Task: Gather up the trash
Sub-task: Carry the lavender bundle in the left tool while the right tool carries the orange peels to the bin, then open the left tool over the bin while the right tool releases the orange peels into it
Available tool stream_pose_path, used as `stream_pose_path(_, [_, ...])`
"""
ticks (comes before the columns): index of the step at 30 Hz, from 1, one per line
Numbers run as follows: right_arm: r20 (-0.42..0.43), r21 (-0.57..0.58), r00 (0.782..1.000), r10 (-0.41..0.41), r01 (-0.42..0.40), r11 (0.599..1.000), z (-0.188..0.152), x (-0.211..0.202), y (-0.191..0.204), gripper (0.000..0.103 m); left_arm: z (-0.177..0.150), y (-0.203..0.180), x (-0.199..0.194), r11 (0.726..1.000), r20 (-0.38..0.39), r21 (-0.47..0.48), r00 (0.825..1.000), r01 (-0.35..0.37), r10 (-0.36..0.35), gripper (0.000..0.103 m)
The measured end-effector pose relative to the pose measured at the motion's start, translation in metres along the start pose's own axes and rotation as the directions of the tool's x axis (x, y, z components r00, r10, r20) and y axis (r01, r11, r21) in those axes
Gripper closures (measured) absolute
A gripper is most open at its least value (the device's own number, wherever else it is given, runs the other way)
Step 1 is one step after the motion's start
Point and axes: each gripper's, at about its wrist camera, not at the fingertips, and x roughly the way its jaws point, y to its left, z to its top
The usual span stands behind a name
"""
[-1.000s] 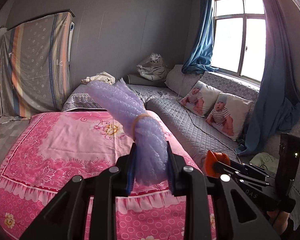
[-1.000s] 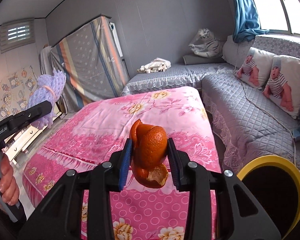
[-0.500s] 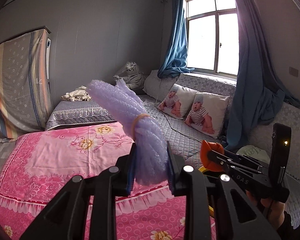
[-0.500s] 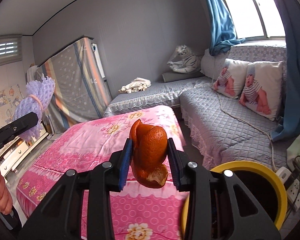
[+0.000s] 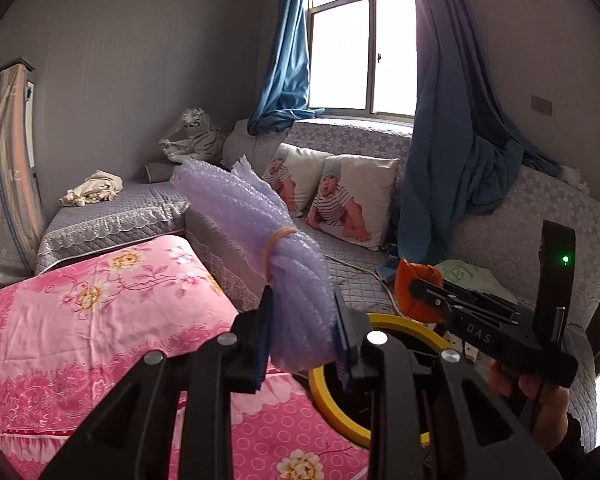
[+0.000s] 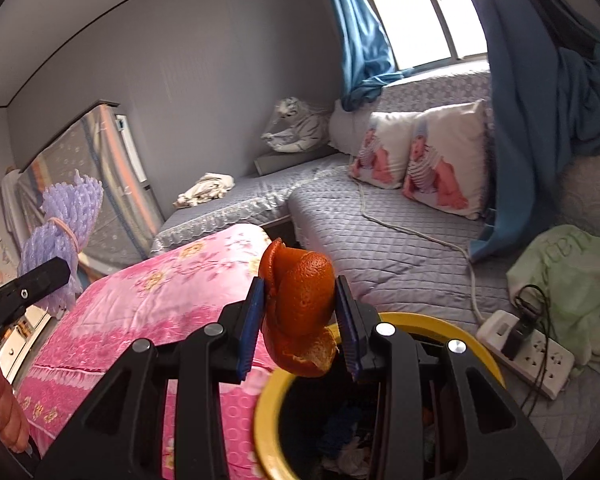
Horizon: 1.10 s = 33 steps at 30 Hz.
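Purple foam netting (image 5: 296, 284), bundled with a rubber band, clamped between the pads of the left gripper (image 5: 302, 340) and sticking up and away from it. From the left wrist: yellow-rimmed bin (image 5: 416, 330) just below and beyond the fingers, beside the pink quilt (image 5: 100, 320); right gripper (image 5: 440, 300) off to the right, orange peel in its tip.

From the right wrist: orange peel (image 6: 300, 312) squeezed between the blue pads, hanging right over the near rim of the bin (image 6: 268, 400). Scraps already lying inside, too dim to name. Left gripper (image 6: 40, 280) far off to the left, over the quilt's edge, netting upright in it.

Judged: both pieces picked up, neither dropped yet. Peel nearly placed for release; netting left to bring across to the opening. Other trash in the room: cannot tell.
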Motion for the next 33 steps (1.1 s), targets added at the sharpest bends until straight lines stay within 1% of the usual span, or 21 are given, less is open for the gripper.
stream_pose_path(4, [-0.020, 0.040, 0.999, -0.037, 0.038, 0.998, -0.004, 0.002, -0.023, 0.070, -0.003, -0.021, 0.034, 0.998, -0.052, 0.042, 0.998, 0.049, -0.047, 0.078])
stream_pose_path(8, [-0.044, 0.082, 0.997, -0.064, 0.068, 0.994, -0.009, 0.009, -0.045, 0.070, -0.010, -0.033, 0.067, 0.996, -0.110, 0.057, 0.992, 0.069, -0.063, 0.078])
stream_pose_path(10, [-0.058, 0.104, 0.996, -0.068, 0.073, 0.992, -0.011, 0.013, -0.054, 0.069, -0.015, -0.037, 0.084, 0.995, -0.145, 0.044, 0.986, 0.086, -0.079, 0.078])
stream_pose_path(13, [-0.079, 0.128, 0.994, -0.073, 0.083, 0.988, -0.014, 0.018, -0.066, 0.069, -0.027, -0.040, 0.112, 0.994, -0.216, 0.013, 0.971, 0.112, -0.107, 0.078])
stream_pose_path(16, [-0.108, 0.151, 0.992, -0.069, 0.085, 0.985, -0.018, 0.026, -0.076, 0.069, -0.036, -0.044, 0.132, 0.992, -0.263, 0.000, 0.957, 0.123, -0.119, 0.078])
stream_pose_path(22, [-0.141, 0.188, 0.986, -0.089, 0.115, 0.975, -0.025, 0.039, -0.095, 0.069, -0.050, -0.046, 0.161, 0.991, -0.329, -0.018, 0.935, 0.134, -0.133, 0.078])
stream_pose_path(25, [-0.157, 0.212, 0.984, -0.081, 0.113, 0.971, -0.027, 0.044, -0.103, 0.067, -0.052, -0.048, 0.169, 0.991, -0.344, -0.024, 0.930, 0.131, -0.131, 0.078])
stream_pose_path(27, [-0.160, 0.221, 0.983, -0.089, 0.124, 0.967, -0.028, 0.045, -0.108, 0.062, -0.054, -0.046, 0.172, 0.992, -0.351, -0.032, 0.928, 0.122, -0.125, 0.067])
stream_pose_path(28, [-0.156, 0.228, 0.983, -0.098, 0.132, 0.965, -0.028, 0.043, -0.110, 0.059, -0.054, -0.045, 0.173, 0.992, -0.355, -0.042, 0.927, 0.115, -0.123, 0.051])
stream_pose_path(29, [-0.150, 0.233, 0.983, -0.107, 0.141, 0.962, -0.027, 0.042, -0.112, 0.058, -0.054, -0.041, 0.173, 0.994, -0.353, -0.053, 0.929, 0.094, -0.107, 0.042])
stream_pose_path(30, [-0.142, 0.238, 0.983, -0.120, 0.151, 0.959, -0.026, 0.039, -0.114, 0.057, -0.054, -0.038, 0.173, 0.995, -0.347, -0.063, 0.933, 0.081, -0.098, 0.042])
stream_pose_path(31, [-0.137, 0.241, 0.982, -0.128, 0.158, 0.957, -0.024, 0.038, -0.115, 0.050, -0.053, -0.037, 0.172, 0.995, -0.345, -0.069, 0.934, 0.077, -0.097, 0.038])
stream_pose_path(32, [-0.129, 0.252, 0.982, -0.136, 0.165, 0.954, -0.023, 0.035, -0.117, 0.045, -0.052, -0.033, 0.171, 0.994, -0.343, -0.080, 0.934, 0.074, -0.097, 0.031])
stream_pose_path(33, [-0.126, 0.259, 0.982, -0.139, 0.168, 0.951, -0.022, 0.033, -0.118, 0.045, -0.052, -0.031, 0.170, 0.993, -0.341, -0.092, 0.935, 0.069, -0.097, 0.029])
